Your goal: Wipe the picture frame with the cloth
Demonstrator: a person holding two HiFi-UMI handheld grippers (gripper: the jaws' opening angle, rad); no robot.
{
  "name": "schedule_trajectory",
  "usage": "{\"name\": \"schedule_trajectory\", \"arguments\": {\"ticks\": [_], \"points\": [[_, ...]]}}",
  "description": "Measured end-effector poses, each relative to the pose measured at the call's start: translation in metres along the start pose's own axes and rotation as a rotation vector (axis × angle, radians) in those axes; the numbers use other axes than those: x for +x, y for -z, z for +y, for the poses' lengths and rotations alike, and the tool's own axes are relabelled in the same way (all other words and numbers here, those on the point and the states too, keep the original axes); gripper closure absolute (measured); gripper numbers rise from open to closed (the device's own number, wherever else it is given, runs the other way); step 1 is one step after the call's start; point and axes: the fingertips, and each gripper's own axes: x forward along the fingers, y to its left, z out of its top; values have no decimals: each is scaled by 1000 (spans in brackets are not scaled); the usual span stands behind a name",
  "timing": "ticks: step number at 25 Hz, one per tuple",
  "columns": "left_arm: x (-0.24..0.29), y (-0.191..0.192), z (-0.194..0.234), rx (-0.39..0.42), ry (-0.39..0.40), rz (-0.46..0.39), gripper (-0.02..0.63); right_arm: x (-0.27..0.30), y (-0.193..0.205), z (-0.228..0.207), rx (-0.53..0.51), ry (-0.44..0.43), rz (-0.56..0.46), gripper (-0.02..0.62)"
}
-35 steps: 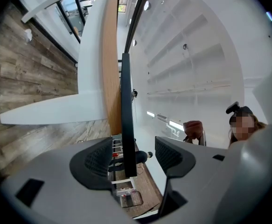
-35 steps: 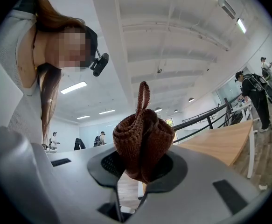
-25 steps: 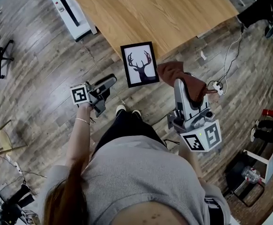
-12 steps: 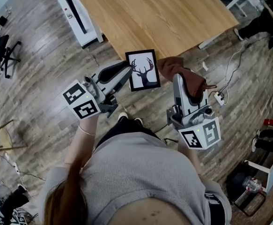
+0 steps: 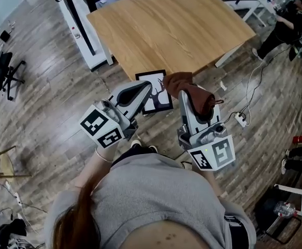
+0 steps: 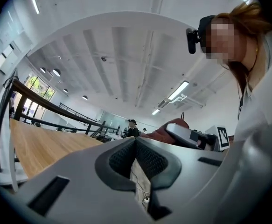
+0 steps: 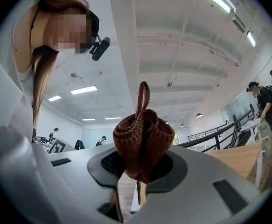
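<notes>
Now the left gripper (image 5: 146, 87), its jaws just closed together on nothing, hovers by the black picture frame with a deer silhouette (image 5: 160, 101) at the light wooden table's (image 5: 176, 25) near edge, while the right gripper (image 5: 186, 95) clamps a bunched rust-brown knitted cloth (image 5: 196, 90) just beside it.

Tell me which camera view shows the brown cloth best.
The right gripper view: the cloth sits centre, bunched and pinched between the fingers of the right gripper. The head view shows it from above, draped over that gripper. The left gripper view catches only a reddish-brown lump at right.
</notes>
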Motion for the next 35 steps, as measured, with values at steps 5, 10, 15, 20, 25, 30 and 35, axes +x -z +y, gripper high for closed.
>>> {"name": "schedule_trajectory", "arguments": {"ticks": [5,10,15,20,25,30,35], "points": [[4,-1,-7,24,-2,-20,597,-2,2,4,13,-11,6,499],[5,4,-13,6,-44,-25,597,-12,3,6,25,-33,22,499],[9,22,-24,15,-101,-24,597,-31,4,1,48,-67,20,499],[5,38,-39,17,-149,-30,597,-50,4,0,84,-106,15,499],[2,41,-54,51,-158,-10,597,-60,0,3,92,-124,2,499],[-22,38,-61,55,-180,-16,597,-68,-4,19,103,-131,-9,499],[-54,38,-83,39,-204,-38,597,-89,-10,45,102,-129,-9,499]]}}
